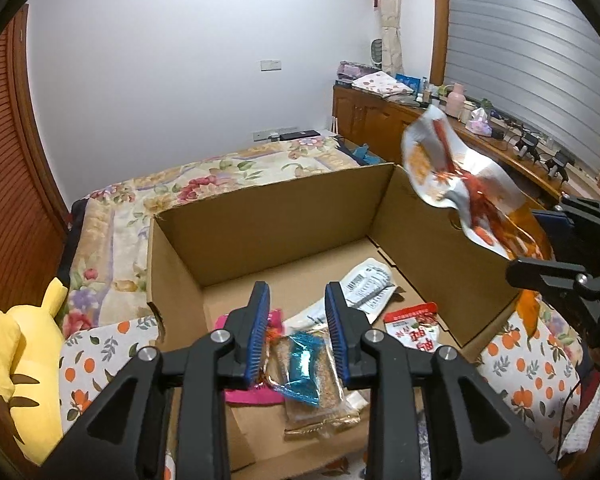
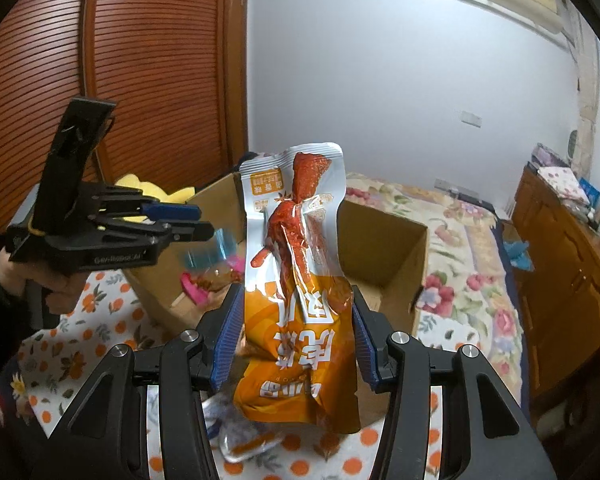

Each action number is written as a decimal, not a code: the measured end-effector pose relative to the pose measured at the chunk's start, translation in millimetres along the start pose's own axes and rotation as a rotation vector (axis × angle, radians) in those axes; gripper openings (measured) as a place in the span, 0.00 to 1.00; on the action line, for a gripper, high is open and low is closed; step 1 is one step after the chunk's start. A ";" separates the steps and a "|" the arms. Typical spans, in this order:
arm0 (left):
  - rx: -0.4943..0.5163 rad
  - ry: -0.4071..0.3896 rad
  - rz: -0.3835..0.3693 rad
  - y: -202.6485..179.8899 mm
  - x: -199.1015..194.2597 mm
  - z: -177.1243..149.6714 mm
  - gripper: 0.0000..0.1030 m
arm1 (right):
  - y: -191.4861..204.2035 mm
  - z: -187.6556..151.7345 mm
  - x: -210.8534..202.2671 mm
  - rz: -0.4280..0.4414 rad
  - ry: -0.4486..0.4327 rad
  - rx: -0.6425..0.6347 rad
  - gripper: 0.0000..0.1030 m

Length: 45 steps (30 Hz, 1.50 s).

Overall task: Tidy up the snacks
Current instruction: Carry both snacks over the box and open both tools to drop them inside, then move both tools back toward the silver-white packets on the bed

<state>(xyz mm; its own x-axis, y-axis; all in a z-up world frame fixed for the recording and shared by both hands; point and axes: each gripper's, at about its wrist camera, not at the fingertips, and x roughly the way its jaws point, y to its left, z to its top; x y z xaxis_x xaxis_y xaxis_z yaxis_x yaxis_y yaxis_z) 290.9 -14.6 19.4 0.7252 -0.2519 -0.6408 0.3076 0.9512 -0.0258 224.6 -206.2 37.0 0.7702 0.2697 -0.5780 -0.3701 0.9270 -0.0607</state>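
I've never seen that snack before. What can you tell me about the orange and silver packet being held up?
The glossy orange and silver foil snack packet shows a red meat picture and white lettering, upside down. It stands nearly upright, crinkled, clamped at its orange end between the right gripper's blue pads, beside the open brown cardboard box.

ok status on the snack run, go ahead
Right gripper shut on orange pouch, raised beside box. Left gripper open over snacks in box, blue packet loose below. Nothing in the way.

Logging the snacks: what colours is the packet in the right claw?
Orange and silver-white packet, red chicken-foot picture; clearest in the right wrist view.
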 end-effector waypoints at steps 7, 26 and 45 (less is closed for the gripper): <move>-0.045 -0.009 0.001 11.7 -2.5 -3.1 0.43 | -0.8 12.3 38.9 -0.003 0.031 -0.019 0.49; -0.100 -0.041 0.068 32.1 -13.7 -18.6 0.68 | 10.9 -0.5 88.8 0.013 0.140 0.001 0.54; -0.078 -0.067 0.050 13.7 -52.6 -33.8 0.69 | 23.5 -2.0 46.7 0.002 0.087 0.030 0.59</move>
<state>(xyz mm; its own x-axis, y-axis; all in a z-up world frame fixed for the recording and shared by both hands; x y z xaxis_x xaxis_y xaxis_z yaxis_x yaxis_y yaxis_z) 236.1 17.7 26.8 0.7787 -0.2122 -0.5904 0.2225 0.9733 -0.0563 250.9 -172.4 6.9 0.7209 0.2491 -0.6467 -0.3548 0.9343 -0.0356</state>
